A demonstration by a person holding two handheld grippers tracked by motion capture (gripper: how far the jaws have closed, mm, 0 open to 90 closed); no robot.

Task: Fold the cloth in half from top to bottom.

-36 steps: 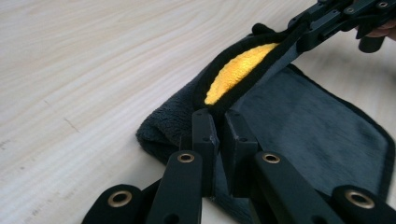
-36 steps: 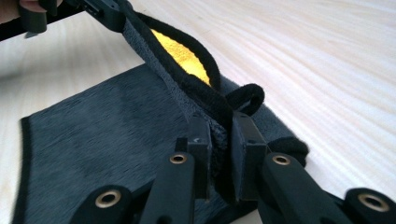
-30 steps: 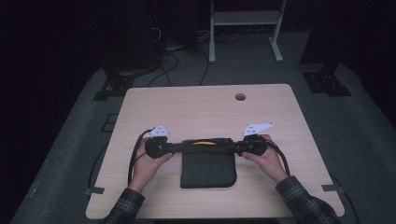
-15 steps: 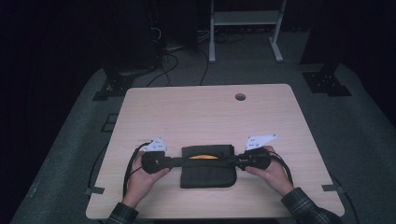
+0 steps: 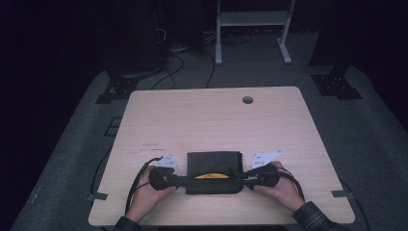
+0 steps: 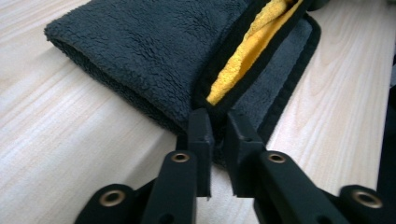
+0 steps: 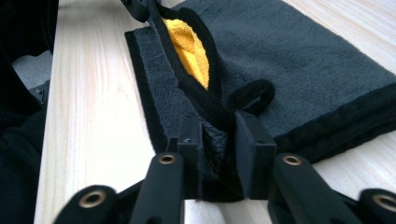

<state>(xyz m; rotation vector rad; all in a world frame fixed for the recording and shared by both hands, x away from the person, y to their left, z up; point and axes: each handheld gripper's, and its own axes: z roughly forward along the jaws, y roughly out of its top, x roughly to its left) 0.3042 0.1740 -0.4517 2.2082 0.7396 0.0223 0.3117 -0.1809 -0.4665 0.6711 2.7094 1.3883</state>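
High view: pale wooden table (image 5: 216, 120) in mid-frame, with a round cable hole (image 5: 247, 100) near its upper right; a folded dark grey towel (image 5: 214, 163) lies at lower centre, close to the near edge, a yellow lining (image 5: 211, 175) showing along its near fold. The left gripper (image 5: 180, 180) meets the towel's lower-left corner and the right gripper (image 5: 246, 179) its lower-right corner, each held in a hand. Left gripper view: jaws clamped on the towel's black-bound edge at lower centre; fleece texture and the yellow lining (image 6: 247, 46) running to the upper right are plain here. Right gripper view: jaws clenched on a bunched corner of towel (image 7: 299, 56); a black hanging loop (image 7: 252, 95) sits just above them.
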